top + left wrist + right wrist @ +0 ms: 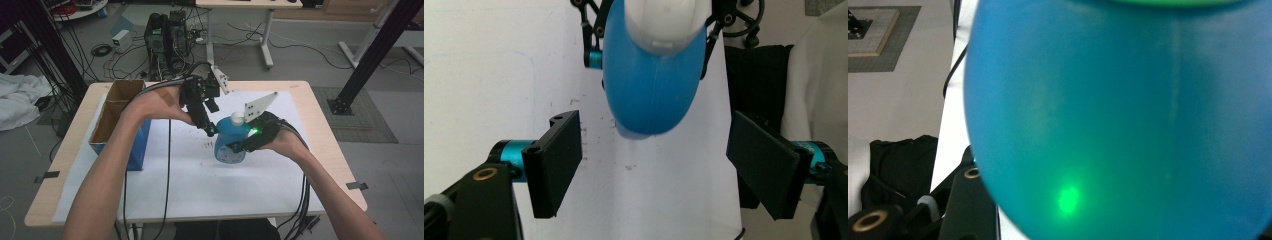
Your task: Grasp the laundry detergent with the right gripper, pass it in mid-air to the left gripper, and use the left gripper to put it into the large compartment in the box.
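Bottle [231, 142] mid-table between both claws, box [119, 117] perhaps overhanging left edge.

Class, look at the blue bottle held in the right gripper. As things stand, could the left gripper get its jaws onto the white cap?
Probably yes. The left gripper is open and aimed at the blue bottle, with nothing between its jaws and the white cap. The right gripper grips the body lower down, leaving the cap free.

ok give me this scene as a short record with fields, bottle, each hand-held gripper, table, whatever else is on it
bottle: blue bottle with white cap, held above the table
right hand-held gripper: shut on the blue bottle's body
left hand-held gripper: jaws open, pointing at the bottle's cap end, not touching it
table: light wood, covered by a white sheet
other: open cardboard box at the table's left side
marks: small dark specks on the sheet near the bottle
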Demonstrator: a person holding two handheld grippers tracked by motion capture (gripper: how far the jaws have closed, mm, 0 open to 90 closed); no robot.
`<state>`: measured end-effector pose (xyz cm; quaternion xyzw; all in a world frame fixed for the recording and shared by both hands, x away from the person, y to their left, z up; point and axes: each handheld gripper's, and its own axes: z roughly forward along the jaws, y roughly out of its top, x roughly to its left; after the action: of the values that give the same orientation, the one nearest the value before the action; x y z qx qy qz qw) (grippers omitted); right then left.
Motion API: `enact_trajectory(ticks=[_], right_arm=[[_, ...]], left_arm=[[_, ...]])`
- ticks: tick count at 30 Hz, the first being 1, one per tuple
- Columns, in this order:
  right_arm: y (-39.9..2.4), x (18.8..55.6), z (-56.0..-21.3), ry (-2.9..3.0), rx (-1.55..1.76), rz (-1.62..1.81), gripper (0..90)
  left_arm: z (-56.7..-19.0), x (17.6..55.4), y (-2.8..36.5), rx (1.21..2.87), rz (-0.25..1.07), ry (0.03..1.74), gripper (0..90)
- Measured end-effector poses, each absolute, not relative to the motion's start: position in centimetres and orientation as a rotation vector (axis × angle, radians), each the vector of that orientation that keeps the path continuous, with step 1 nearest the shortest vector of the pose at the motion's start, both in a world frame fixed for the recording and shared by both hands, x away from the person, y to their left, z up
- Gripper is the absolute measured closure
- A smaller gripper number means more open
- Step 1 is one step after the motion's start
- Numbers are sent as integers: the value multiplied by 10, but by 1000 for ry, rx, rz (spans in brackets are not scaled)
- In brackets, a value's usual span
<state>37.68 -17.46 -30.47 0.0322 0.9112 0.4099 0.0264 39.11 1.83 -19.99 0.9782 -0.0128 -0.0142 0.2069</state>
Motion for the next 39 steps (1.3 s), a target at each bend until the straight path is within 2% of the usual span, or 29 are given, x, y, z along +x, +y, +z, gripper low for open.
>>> enact_trajectory(ticks=[18,34,39], right_arm=[[-171,380,-308,2823,101,1254,454],[-170,382,-309,2806,98,1261,454],[-169,376,-308,2850,188,1305,454]], left_arm=[[-216,390,-14,2741,-47,-24,225],[-225,390,-22,2760,-42,-12,226],[-226,390,-23,2762,-43,-14,229]])
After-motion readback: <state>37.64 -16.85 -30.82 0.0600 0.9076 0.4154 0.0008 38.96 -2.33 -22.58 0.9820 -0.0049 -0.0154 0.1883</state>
